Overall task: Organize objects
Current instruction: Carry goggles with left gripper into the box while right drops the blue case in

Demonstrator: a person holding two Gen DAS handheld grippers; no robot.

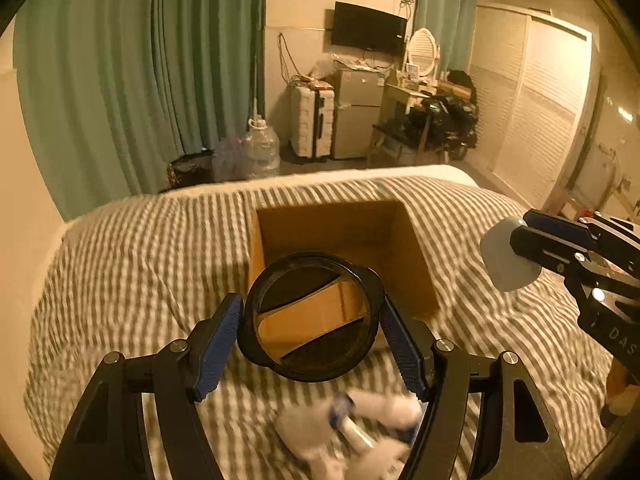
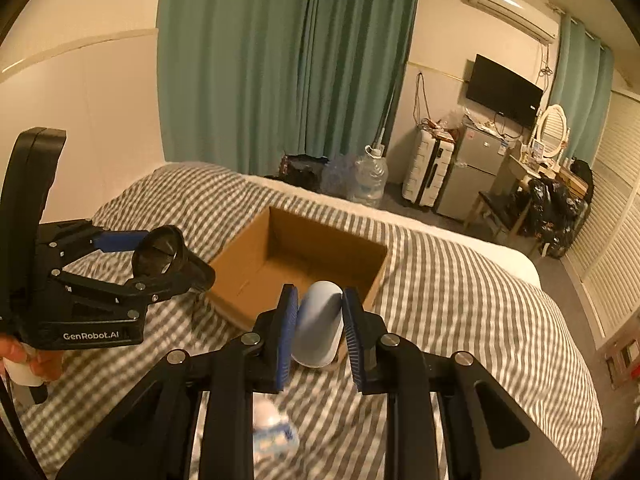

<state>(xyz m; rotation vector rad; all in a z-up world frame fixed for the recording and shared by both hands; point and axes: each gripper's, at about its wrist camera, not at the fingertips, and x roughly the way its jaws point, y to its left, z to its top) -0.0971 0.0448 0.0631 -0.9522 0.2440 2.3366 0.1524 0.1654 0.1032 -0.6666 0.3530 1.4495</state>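
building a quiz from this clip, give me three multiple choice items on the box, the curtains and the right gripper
1. Where is the cardboard box?
A. on the striped bed
B. on the floor
C. on the fridge

2. What colour are the curtains?
A. red
B. green
C. white

3. What is the right gripper doing?
A. gaping empty
B. gripping a black ring
C. gripping a pale rounded object

Answers: 1 A, the box sits on the striped cover; 2 B, green drapes hang behind the bed; 3 C, both blue pads press on the pale object.
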